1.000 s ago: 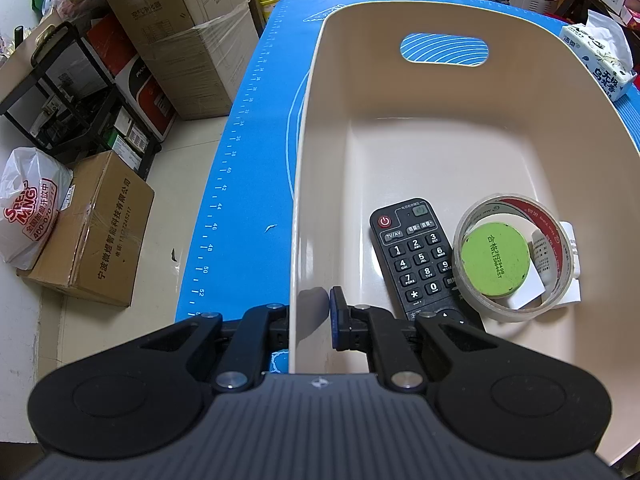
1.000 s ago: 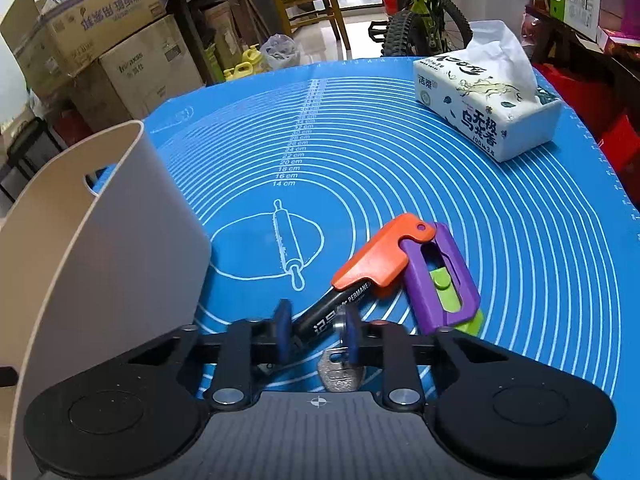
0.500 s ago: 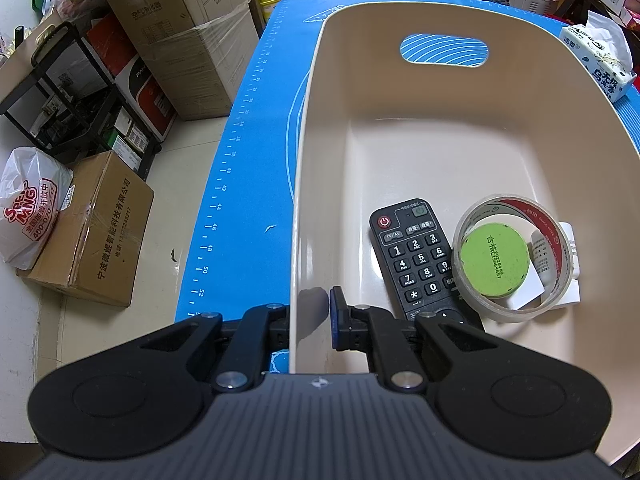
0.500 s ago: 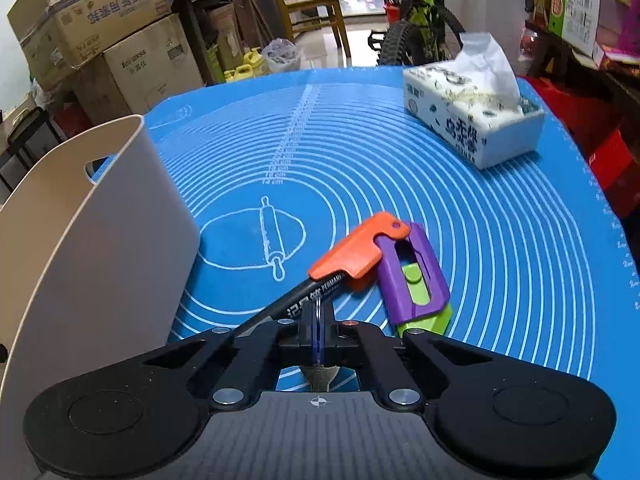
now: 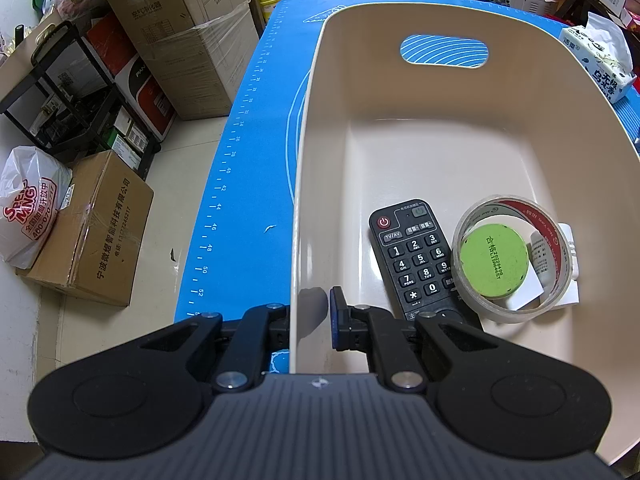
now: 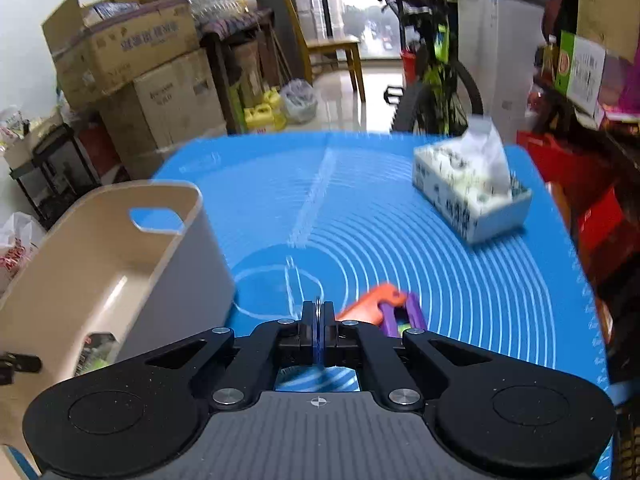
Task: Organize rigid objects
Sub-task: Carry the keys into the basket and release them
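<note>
My left gripper (image 5: 310,326) is shut on the near wall of the beige bin (image 5: 304,200), one finger inside and one outside. In the bin lie a black remote (image 5: 416,258), a tape roll (image 5: 508,258) and a green round lid (image 5: 494,262) inside the roll. My right gripper (image 6: 318,322) is shut on a thin metal key ring (image 6: 318,308), lifted above the blue mat (image 6: 380,216); whatever hangs from the ring is hidden. An orange piece (image 6: 370,304) and a purple piece (image 6: 400,318) lie on the mat just behind the fingers. The bin (image 6: 100,264) stands to the left.
A tissue box (image 6: 472,196) stands at the mat's far right and also shows in the left wrist view (image 5: 600,64). Cardboard boxes (image 5: 92,228), a black shelf and a bicycle (image 6: 436,80) stand around the table. White paper items (image 5: 560,256) lie under the tape roll.
My right gripper closed on the key ring and lifted up and back from the mat, leaving the marker with orange cap and purple piece behind. The left gripper has not moved.
</note>
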Available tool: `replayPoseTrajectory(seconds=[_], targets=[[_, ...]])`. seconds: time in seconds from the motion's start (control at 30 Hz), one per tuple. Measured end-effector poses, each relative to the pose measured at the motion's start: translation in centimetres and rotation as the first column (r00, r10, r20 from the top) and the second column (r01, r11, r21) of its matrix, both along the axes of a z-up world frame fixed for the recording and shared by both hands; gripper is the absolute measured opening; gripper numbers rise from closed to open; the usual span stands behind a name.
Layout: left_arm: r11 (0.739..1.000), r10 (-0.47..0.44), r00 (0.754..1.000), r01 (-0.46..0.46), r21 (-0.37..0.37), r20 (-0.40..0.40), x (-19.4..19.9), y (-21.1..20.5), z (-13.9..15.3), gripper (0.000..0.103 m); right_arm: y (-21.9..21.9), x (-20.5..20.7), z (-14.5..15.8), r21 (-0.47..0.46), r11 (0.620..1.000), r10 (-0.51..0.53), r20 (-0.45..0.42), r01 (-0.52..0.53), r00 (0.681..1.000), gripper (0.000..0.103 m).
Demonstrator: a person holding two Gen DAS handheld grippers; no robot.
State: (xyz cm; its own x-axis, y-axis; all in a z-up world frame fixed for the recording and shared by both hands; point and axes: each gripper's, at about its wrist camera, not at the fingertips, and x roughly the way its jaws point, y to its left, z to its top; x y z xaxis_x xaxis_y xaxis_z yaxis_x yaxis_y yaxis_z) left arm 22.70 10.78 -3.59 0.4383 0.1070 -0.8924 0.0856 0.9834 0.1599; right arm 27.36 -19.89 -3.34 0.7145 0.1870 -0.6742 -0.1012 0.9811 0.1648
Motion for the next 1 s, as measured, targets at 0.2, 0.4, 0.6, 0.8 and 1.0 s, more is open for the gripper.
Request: replayPoseTrajectory(seconds=[0.2,0.4,0.6,0.8,1.0], targets=[[1.000,0.000,1.000,0.000,-0.001,0.000,0.0,0.0,0.0,0.012,0.9,-0.5,3.9,0.005,0.999,0.035,0.083,-0.035,0.996,0.012],[1.000,0.000,1.000,0.000,0.000,0.000,0.0,0.0,0.0,0.012,3.2,-1.1,7.6,0.008,0.994,0.111,0.170,-0.114,0.979,0.012],[1.000,0.000,1.000,0.000,-0.001,0.000,0.0,0.0,0.0,0.012,7.9,-1.1,8.7,-0.013,0.973,0.231,0.183,-0.232,0.956,0.012],[1.000,-0.001,1.000,0.001,0.000,0.000,0.0,0.0,0.0,0.012,12.7,-1.1,6.3,-0.071,0.940,0.341,0.107,-0.335,0.934,0.012],[1.000,-0.001,1.000,0.001,0.000,0.000,0.0,0.0,0.0,0.012,15.7,-1.2,2.9,-0.140,0.907,0.400,-0.009,-0.397,0.917,0.013]])
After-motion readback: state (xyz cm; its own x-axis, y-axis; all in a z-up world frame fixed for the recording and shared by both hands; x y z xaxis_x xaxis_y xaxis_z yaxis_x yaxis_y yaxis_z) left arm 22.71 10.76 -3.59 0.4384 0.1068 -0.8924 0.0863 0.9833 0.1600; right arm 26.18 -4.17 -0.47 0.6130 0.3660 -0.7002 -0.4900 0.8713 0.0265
